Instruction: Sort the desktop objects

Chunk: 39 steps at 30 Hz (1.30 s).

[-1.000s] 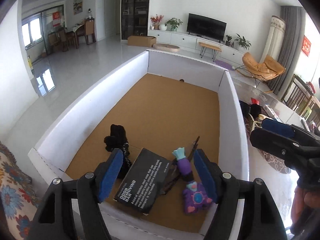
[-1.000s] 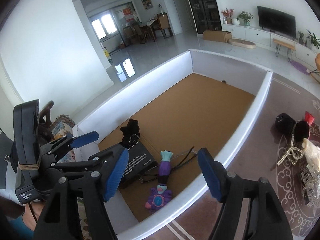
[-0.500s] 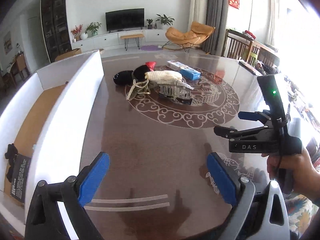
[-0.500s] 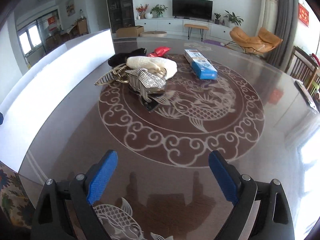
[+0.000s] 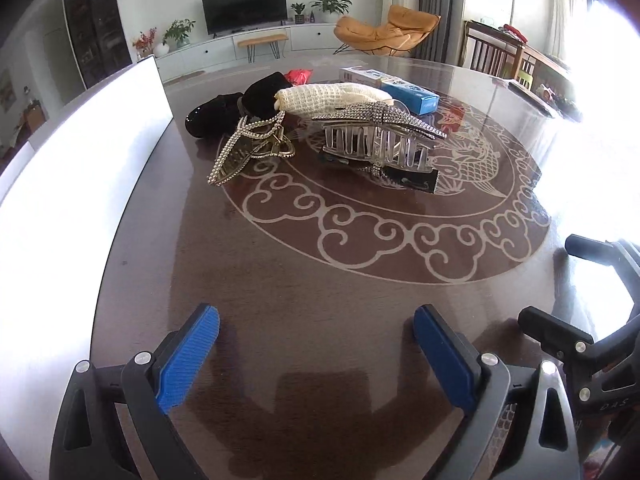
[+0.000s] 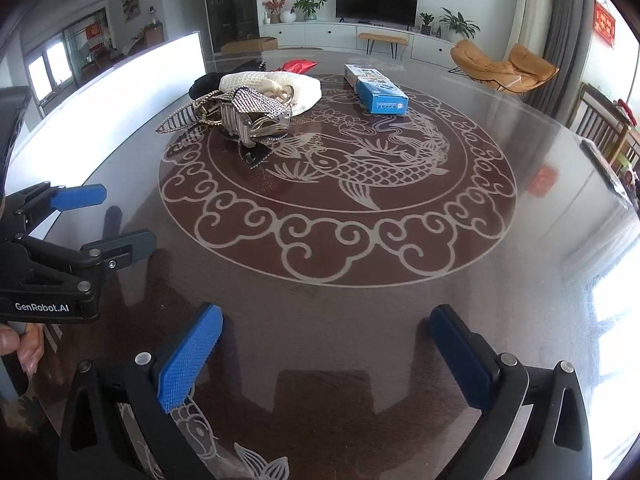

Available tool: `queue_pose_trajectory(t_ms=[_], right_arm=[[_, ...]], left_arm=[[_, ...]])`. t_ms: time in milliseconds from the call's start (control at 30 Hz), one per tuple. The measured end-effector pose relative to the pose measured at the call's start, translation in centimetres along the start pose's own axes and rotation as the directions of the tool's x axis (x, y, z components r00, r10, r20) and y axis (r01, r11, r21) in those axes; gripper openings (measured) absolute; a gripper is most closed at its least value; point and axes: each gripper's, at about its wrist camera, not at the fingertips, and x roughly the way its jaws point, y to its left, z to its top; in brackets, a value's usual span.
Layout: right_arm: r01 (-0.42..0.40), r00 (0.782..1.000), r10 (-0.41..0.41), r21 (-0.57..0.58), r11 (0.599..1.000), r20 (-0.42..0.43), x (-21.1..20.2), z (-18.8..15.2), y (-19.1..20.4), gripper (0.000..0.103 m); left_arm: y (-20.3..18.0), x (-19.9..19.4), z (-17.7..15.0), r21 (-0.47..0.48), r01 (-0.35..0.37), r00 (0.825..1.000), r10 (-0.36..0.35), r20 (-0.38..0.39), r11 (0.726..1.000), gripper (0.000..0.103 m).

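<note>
I have both tools spread wide with nothing between the pads: my left gripper [image 5: 316, 344] and my right gripper [image 6: 326, 344] hover side by side over bare tabletop at the near edge. The pile I need to sort lies straight ahead and well apart from both, toward the far side of the table's middle. Nearest in it is the rhinestone claw hair clip [image 5: 378, 136], its long axis running across my left view, left to right, teeth pointing down onto a dark card. Just left of it sits a smaller gold rhinestone clip [image 5: 248, 148], and behind both a cream knitted pouch [image 5: 328, 98] and a black glossy item [image 5: 212, 116]. A blue box [image 6: 378, 90] lies apart to the right, with something red [image 6: 298, 66] behind the pile. I judge the left gripper slightly nearer the clips, since the pile sits left of centre in the right view. The white wall of the sorting box [image 5: 80, 172] runs along the left. The table [image 6: 360, 280] is dark, glossy and patterned with a carp; behind it is a living room.
</note>
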Motion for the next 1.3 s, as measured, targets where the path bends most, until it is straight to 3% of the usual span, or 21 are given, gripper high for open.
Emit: queue_pose_trajectory(t_ms=[1300], right_arm=[[0.0, 1.0, 0.0, 0.006, 1.0, 0.002, 0.12, -0.07, 0.08, 0.103]], left_arm=[[0.13, 0.38, -0.01, -0.02, 0.008, 1.0, -0.008, 0.002, 1.0, 0.102]])
